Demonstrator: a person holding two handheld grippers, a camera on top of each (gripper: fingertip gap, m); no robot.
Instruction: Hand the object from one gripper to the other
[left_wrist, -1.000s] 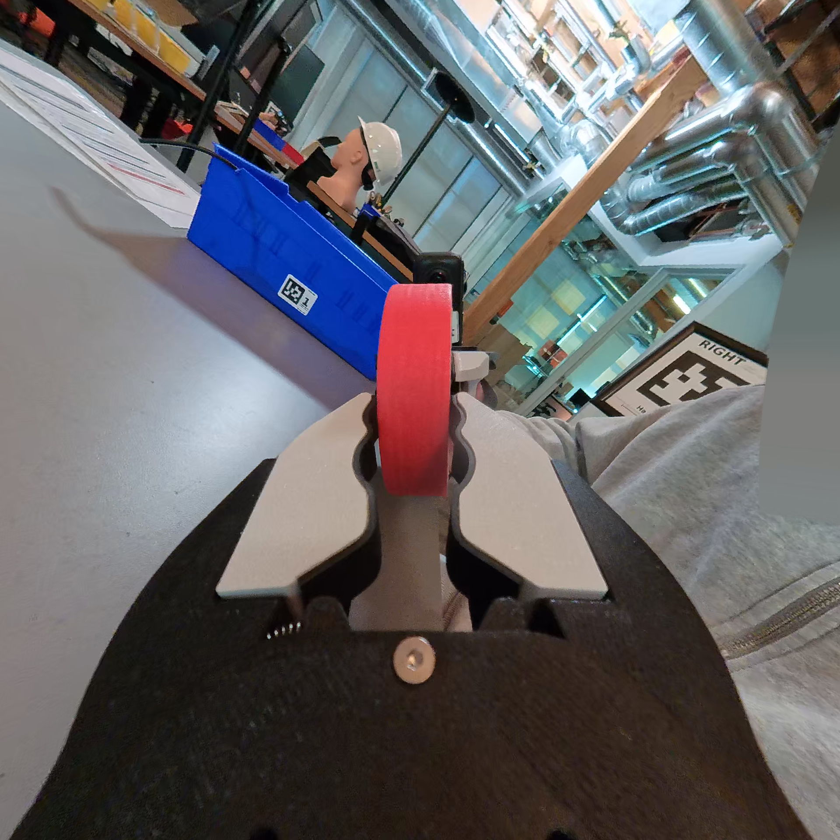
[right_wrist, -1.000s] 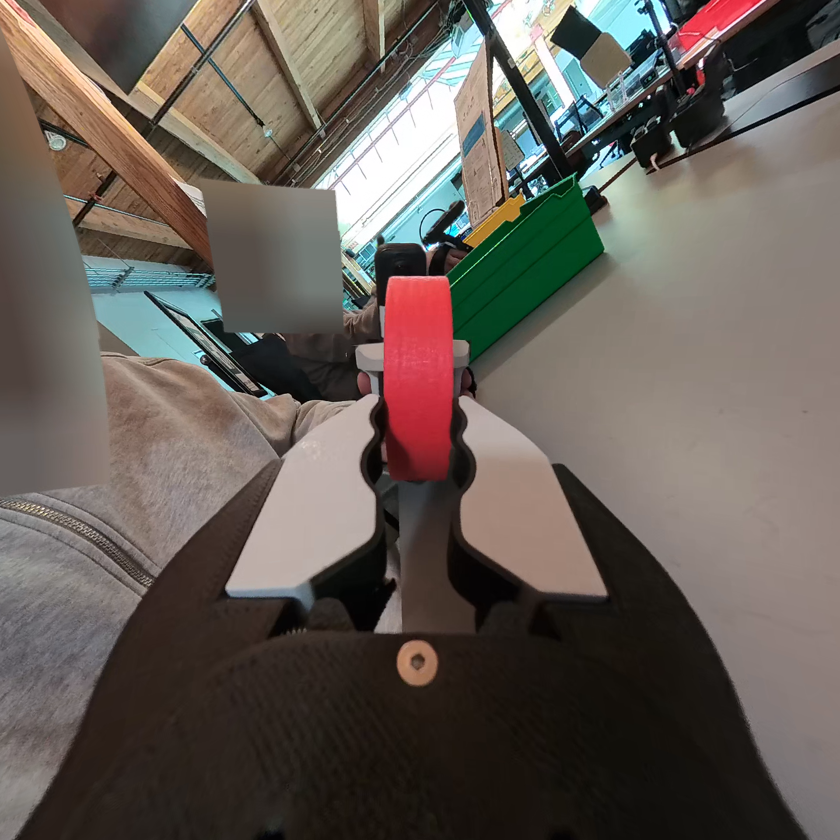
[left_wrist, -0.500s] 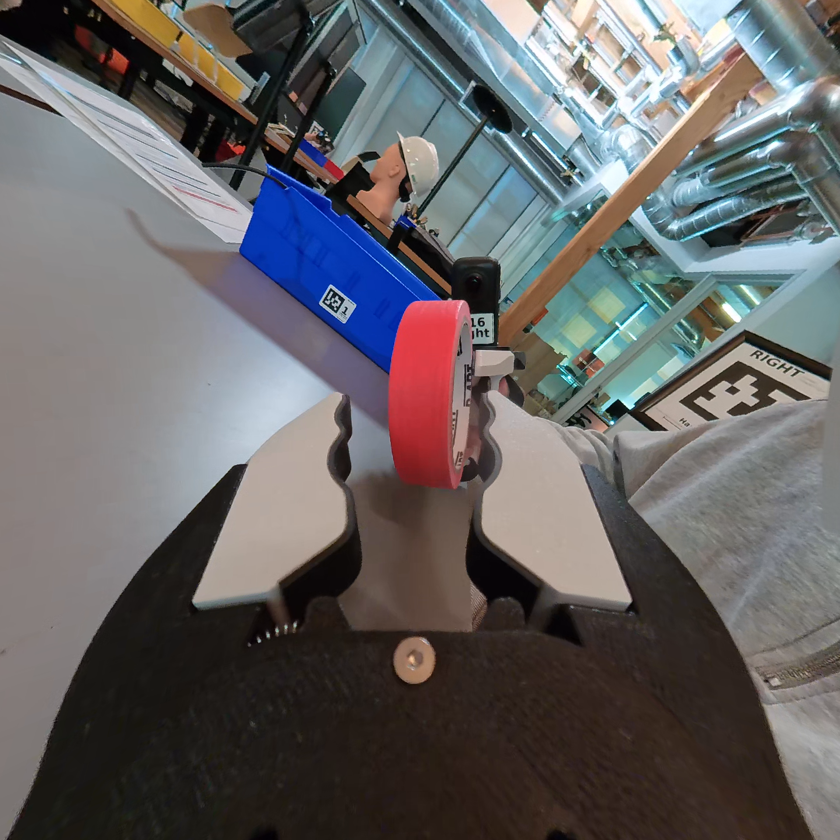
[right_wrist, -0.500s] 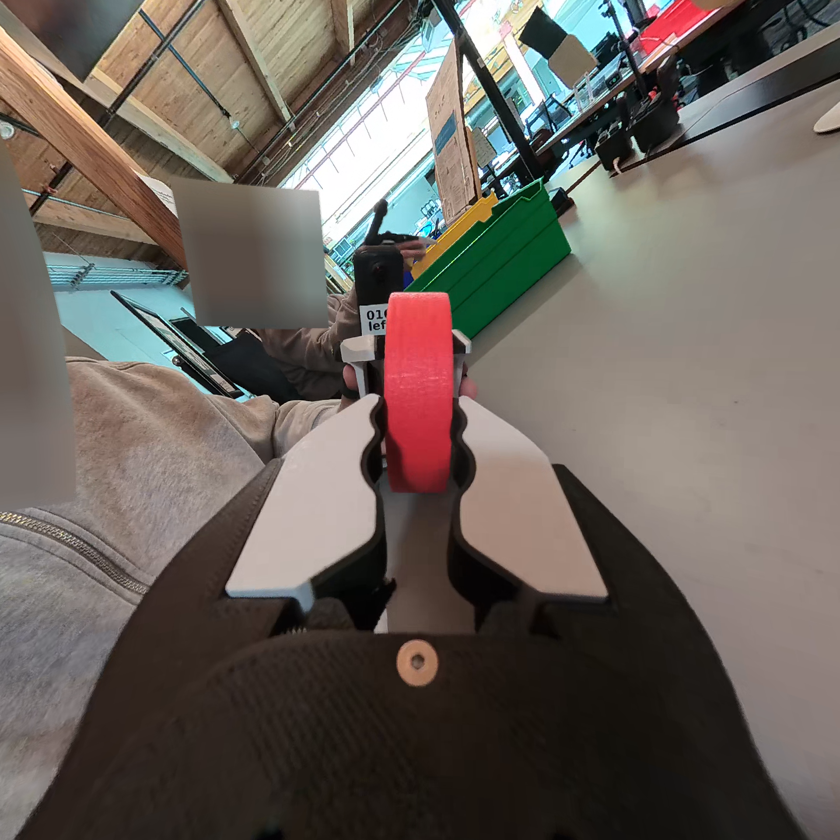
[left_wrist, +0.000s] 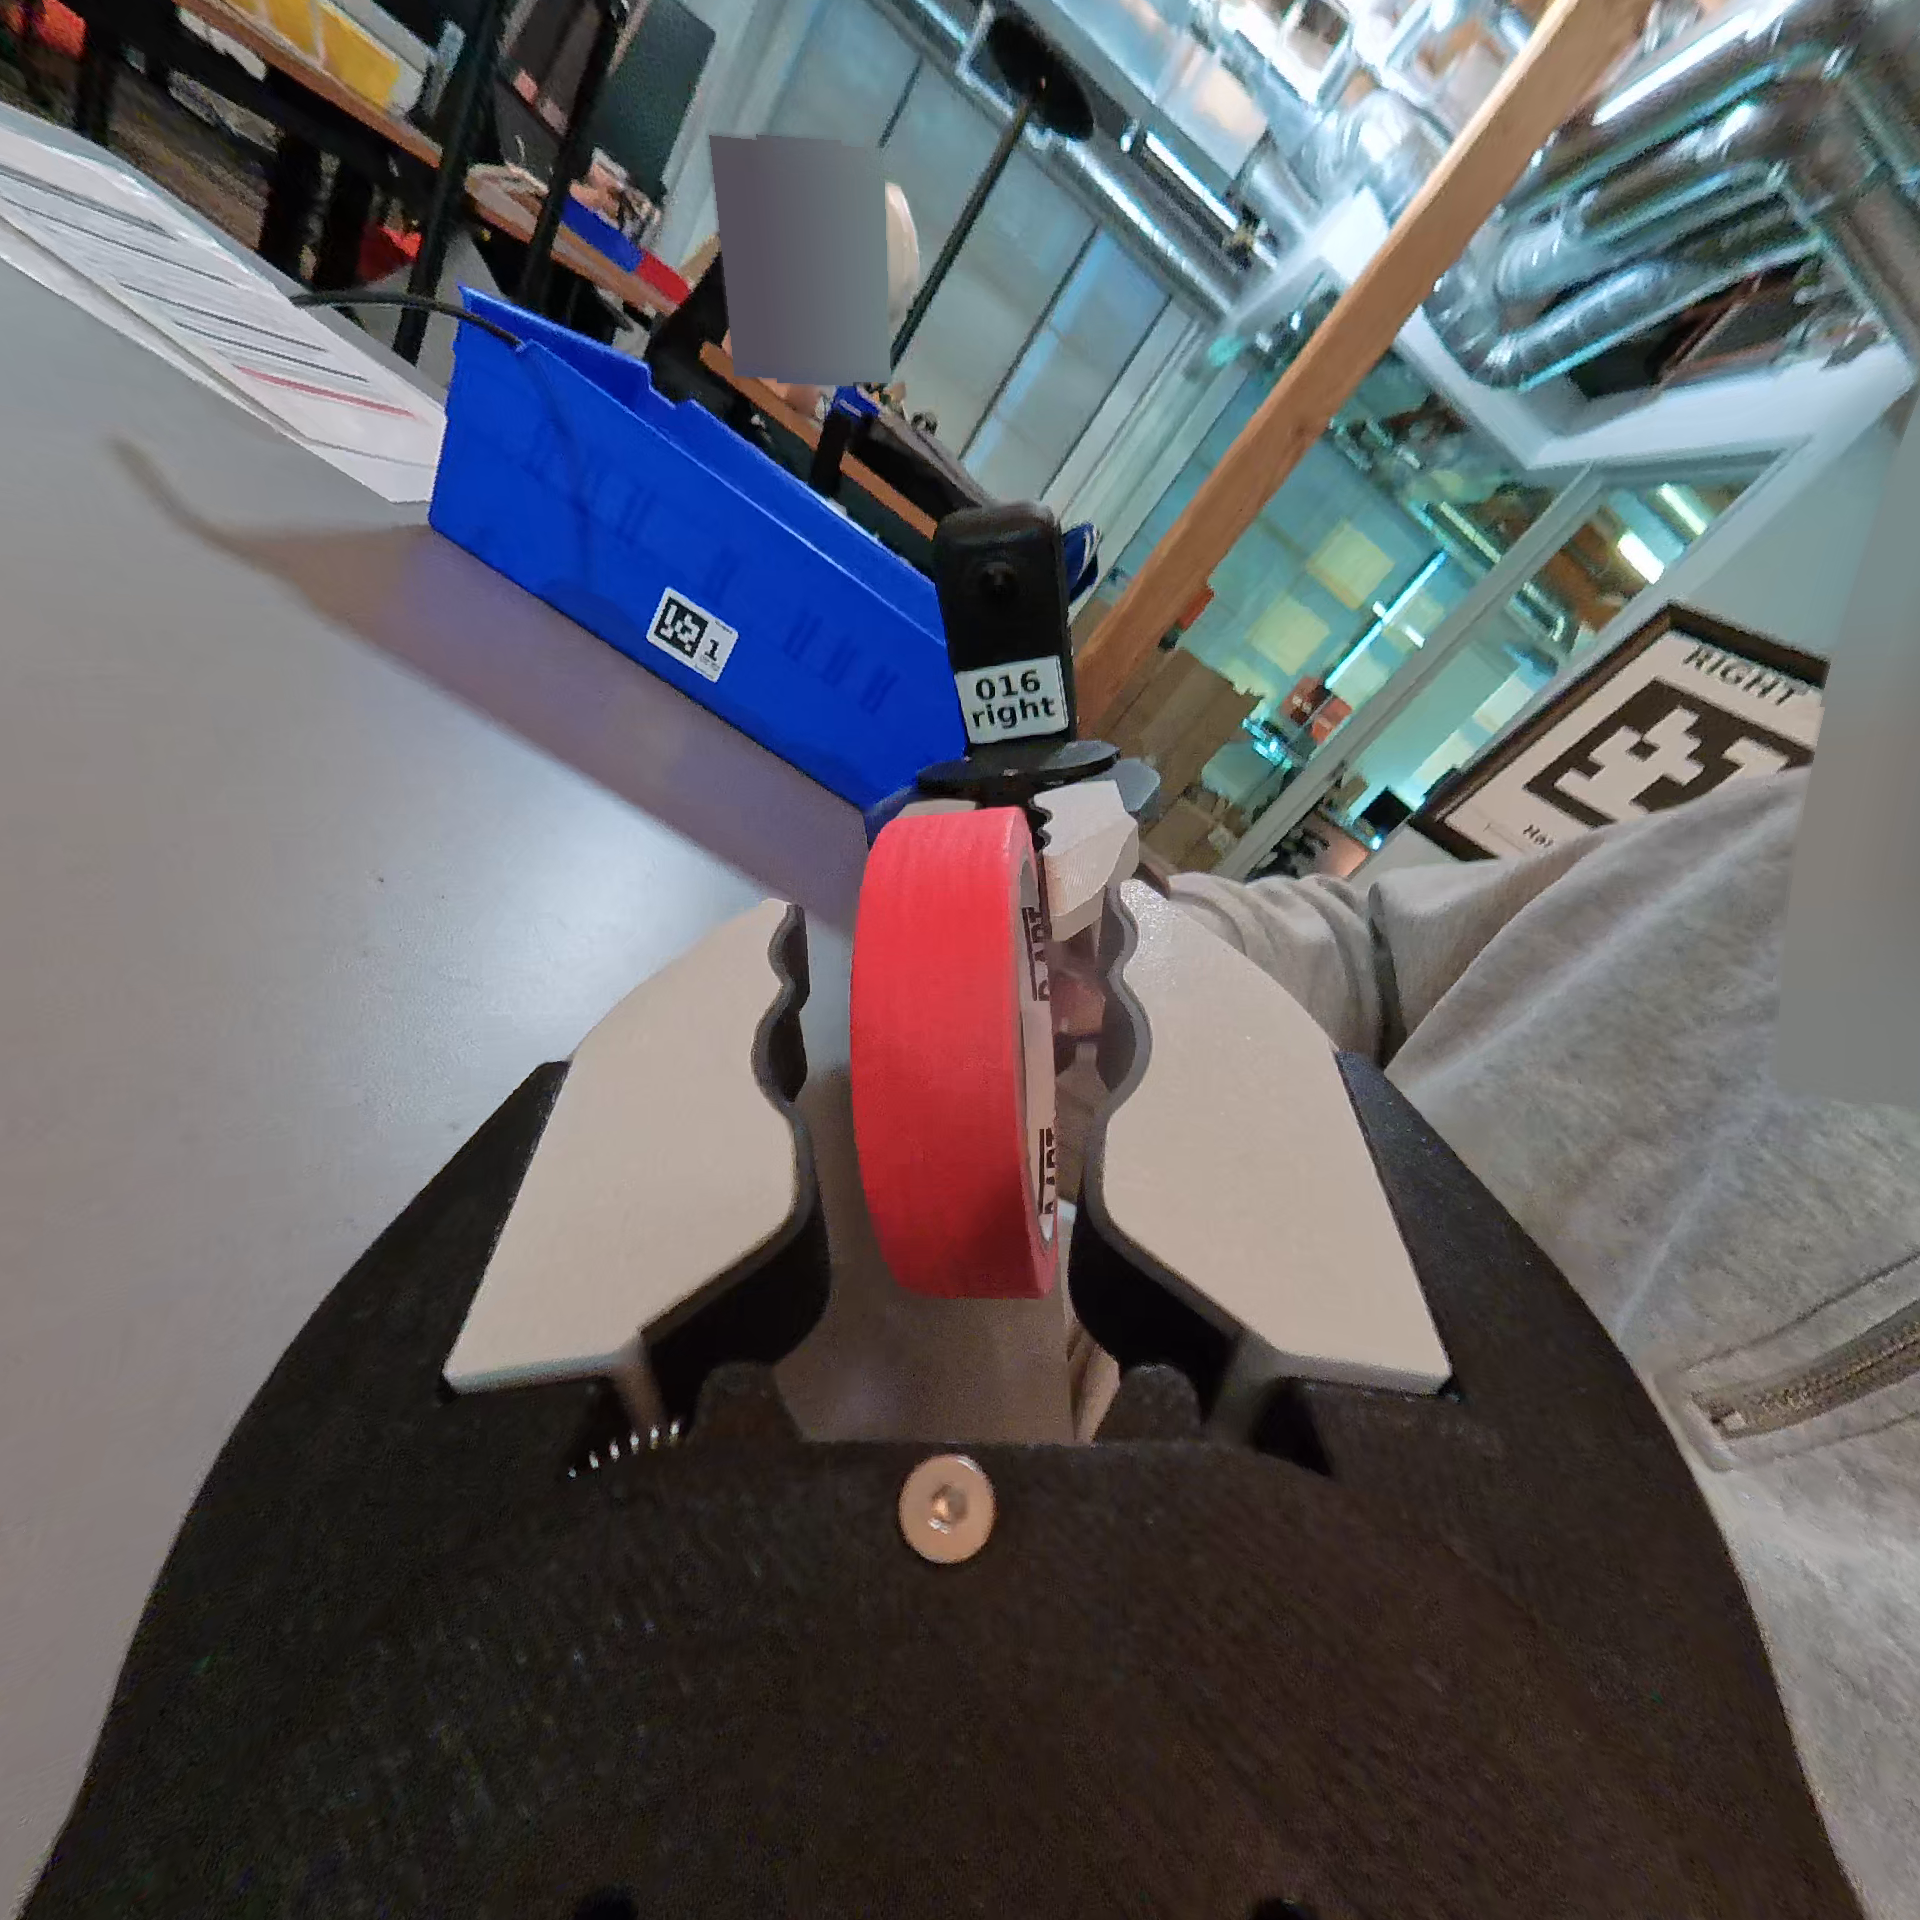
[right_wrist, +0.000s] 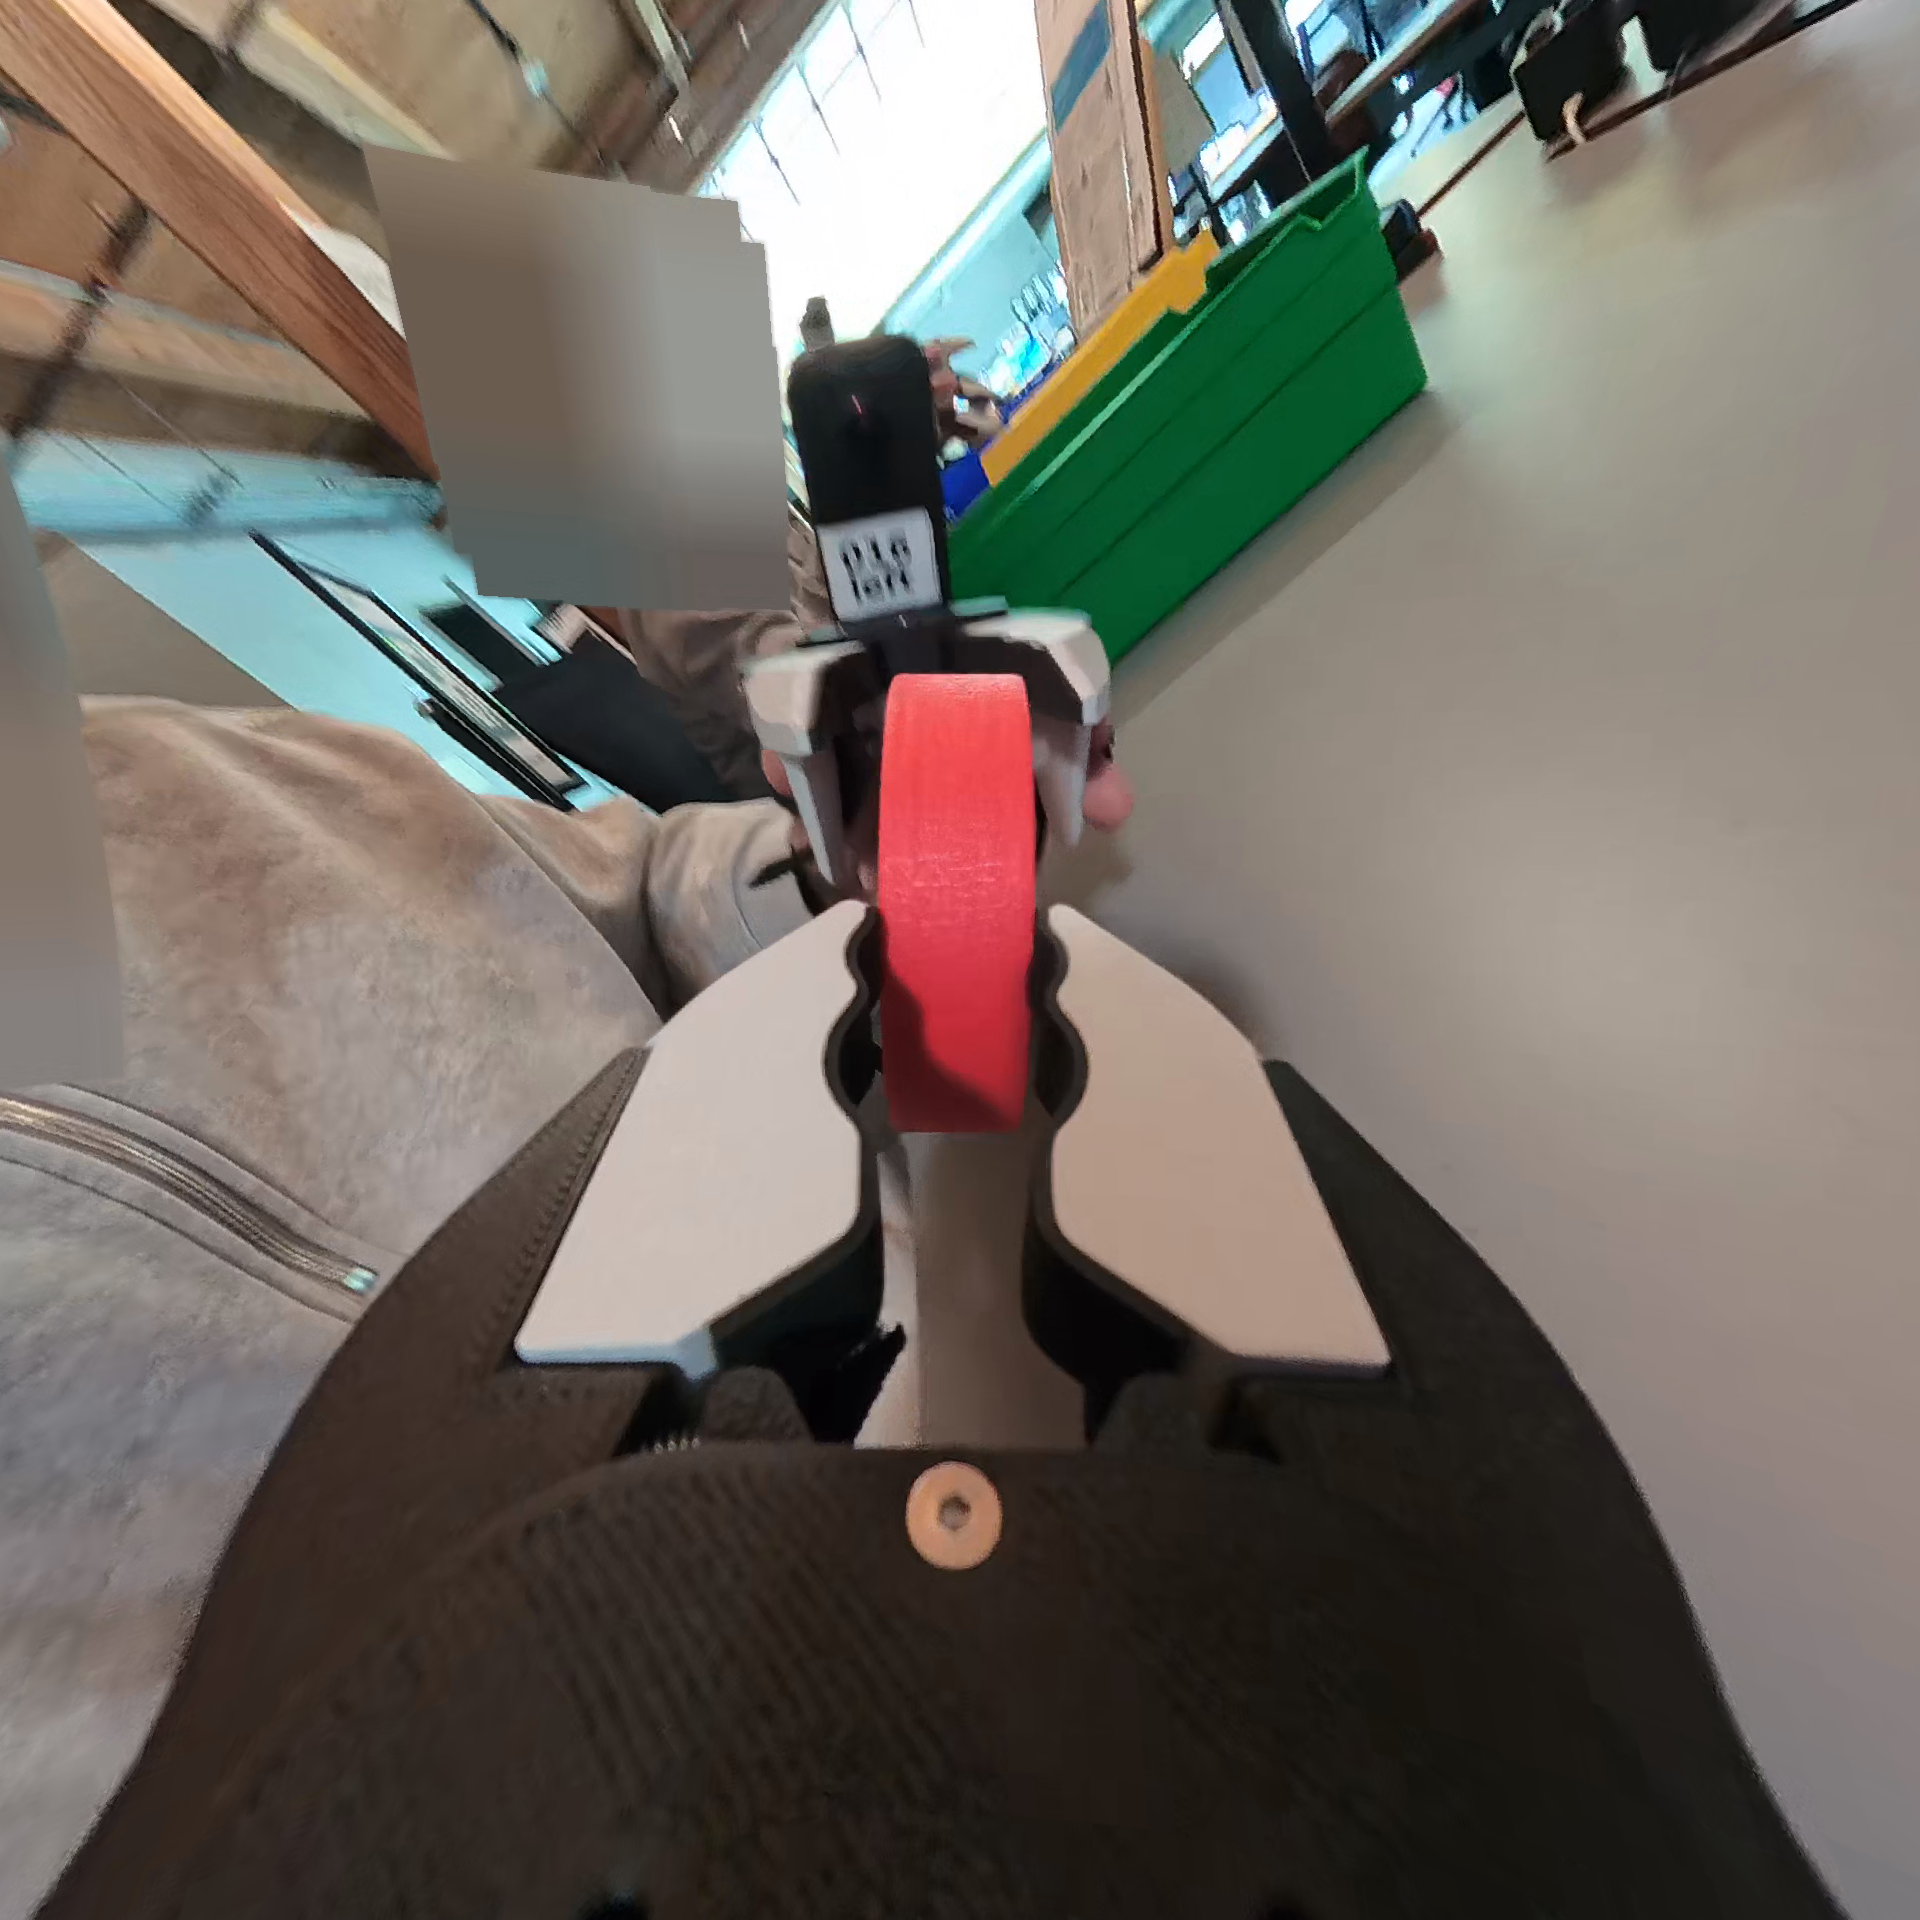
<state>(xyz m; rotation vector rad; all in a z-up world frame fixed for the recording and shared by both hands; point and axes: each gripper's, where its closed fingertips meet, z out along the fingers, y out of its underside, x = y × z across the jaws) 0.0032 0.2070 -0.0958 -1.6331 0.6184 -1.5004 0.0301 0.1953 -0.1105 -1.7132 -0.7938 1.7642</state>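
A red tape roll (right_wrist: 956, 914) stands on edge between the fingers of my right gripper (right_wrist: 956, 920), which is shut on it. My left gripper (left_wrist: 956, 914) is open: the same roll (left_wrist: 951, 1049) sits between its spread fingers, close to the right one, with a clear gap on the left. In the left wrist view one right-gripper finger (left_wrist: 1086, 862) shows behind the roll, under its black camera. In the right wrist view the left gripper (right_wrist: 935, 769) faces me just beyond the roll, jaws wide apart. Both are held above a grey table (left_wrist: 260, 883).
A blue bin (left_wrist: 644, 561) and a printed sheet (left_wrist: 208, 301) lie on the table beyond the left gripper. A green bin (right_wrist: 1226, 416) with a yellow bin (right_wrist: 1101, 343) behind it stands past the right gripper. The person's grey sleeve (right_wrist: 312, 987) fills one side. Across from one pair of fingers to the other is roughly 4 centimeters.
One second ago both grippers were shut on the tape roll. The left gripper has opened and let go; the right gripper keeps hold of the roll.
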